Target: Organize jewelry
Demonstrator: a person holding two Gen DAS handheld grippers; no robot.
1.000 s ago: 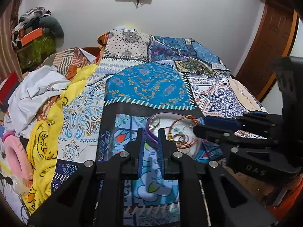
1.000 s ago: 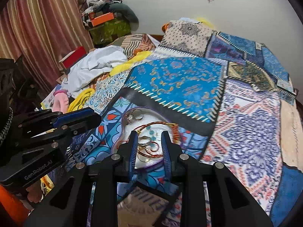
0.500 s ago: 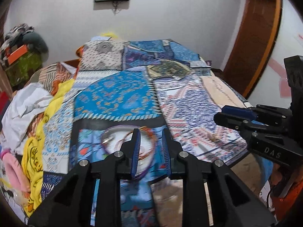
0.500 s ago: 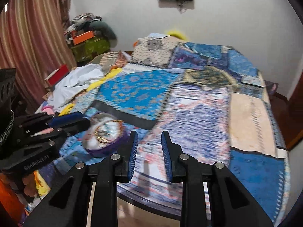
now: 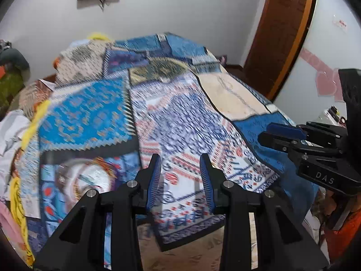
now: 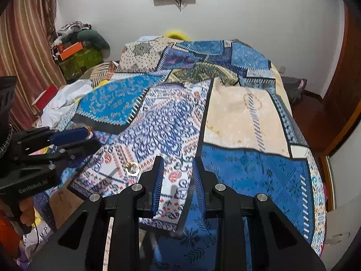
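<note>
A round white dish [image 5: 90, 180] with several bangles and rings lies blurred on the patchwork bedspread, left of my left gripper [image 5: 180, 171]. The left gripper is open and empty above the white, blue and red patch. A small gold ring [image 6: 132, 168] lies alone on that patch in the right wrist view, just left of my right gripper [image 6: 177, 174], which is open and empty. The right gripper shows at the right in the left wrist view [image 5: 282, 135]. The left gripper shows at the left in the right wrist view [image 6: 67, 140].
The bed [image 6: 248, 117] fills both views, its near edge under the grippers. Crumpled white and yellow clothes [image 6: 65, 99] lie along its left side. A striped curtain [image 6: 20, 52] hangs at left, a wooden door [image 5: 282, 33] stands at right.
Both grippers have swung right, away from the dish. The left gripper's jaws have opened wider. The lone gold ring has come into the right wrist view.
</note>
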